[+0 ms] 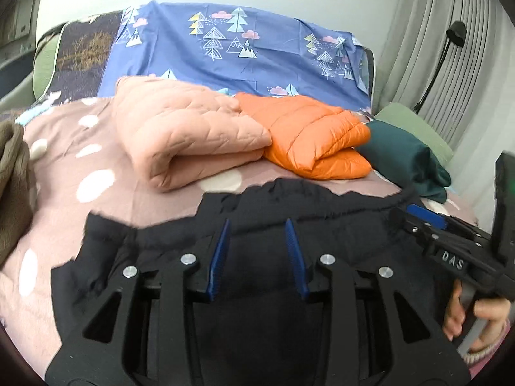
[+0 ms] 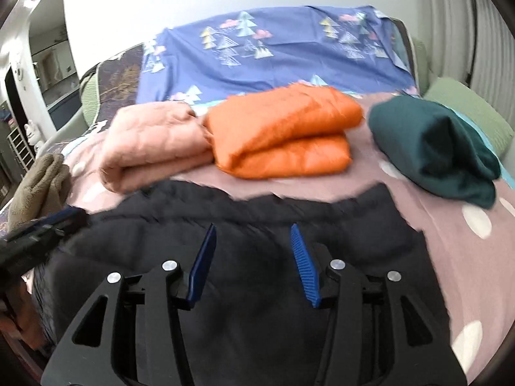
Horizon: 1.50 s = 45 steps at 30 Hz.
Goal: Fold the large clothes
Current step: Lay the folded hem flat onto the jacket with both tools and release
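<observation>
1. Spread flat on the pink polka-dot bedsheet [image 1: 64,167], at the near edge: a large black padded garment [image 2: 244,289].
2. Poised over that garment, fingers apart and empty: left gripper [image 1: 257,254] and right gripper [image 2: 254,263].
3. Folded in a row behind: peach quilted piece [image 1: 183,132], orange puffer jacket [image 2: 283,135], dark green cloth [image 2: 431,151].
4. No containers in sight.

The bed [image 2: 457,257] carries a black garment [image 2: 244,225], pink quilt [image 2: 151,148], orange jacket [image 2: 283,135], green bundle [image 2: 431,151], and brown cloth [image 2: 38,183].
</observation>
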Each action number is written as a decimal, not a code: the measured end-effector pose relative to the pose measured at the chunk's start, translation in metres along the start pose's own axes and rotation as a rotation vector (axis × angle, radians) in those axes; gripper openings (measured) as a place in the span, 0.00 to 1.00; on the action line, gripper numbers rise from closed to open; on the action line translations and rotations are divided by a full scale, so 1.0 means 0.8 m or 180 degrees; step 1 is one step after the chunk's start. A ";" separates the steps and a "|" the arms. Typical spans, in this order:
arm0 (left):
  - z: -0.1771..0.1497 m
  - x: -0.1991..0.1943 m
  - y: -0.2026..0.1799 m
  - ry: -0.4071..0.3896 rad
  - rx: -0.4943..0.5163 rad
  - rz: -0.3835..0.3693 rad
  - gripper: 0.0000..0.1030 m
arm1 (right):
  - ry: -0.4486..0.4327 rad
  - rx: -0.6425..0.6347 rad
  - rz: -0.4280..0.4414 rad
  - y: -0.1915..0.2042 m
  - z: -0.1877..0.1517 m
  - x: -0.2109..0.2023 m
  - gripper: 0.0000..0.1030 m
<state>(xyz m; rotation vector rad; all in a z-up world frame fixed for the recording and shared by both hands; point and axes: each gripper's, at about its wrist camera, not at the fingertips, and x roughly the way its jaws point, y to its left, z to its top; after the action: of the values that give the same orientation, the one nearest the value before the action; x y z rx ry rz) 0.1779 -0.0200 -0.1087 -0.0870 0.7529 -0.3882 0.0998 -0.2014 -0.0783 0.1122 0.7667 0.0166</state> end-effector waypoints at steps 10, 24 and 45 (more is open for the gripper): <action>-0.028 0.092 0.003 0.0395 0.0152 0.0248 0.38 | 0.0290 -0.0080 -0.0032 0.013 -0.033 0.096 0.52; -0.038 0.113 -0.002 0.0456 0.0346 0.0411 0.37 | 0.0273 -0.0261 -0.0115 0.017 -0.037 0.096 0.53; -0.085 0.071 -0.019 0.0474 0.0582 0.0513 0.42 | 0.0339 -0.0531 -0.0228 0.035 -0.100 0.044 0.63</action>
<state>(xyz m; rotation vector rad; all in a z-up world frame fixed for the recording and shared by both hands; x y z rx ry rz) 0.1649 -0.0509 -0.1917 0.1754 0.8614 -0.3104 0.0706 -0.1640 -0.1566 -0.0752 0.8721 0.0185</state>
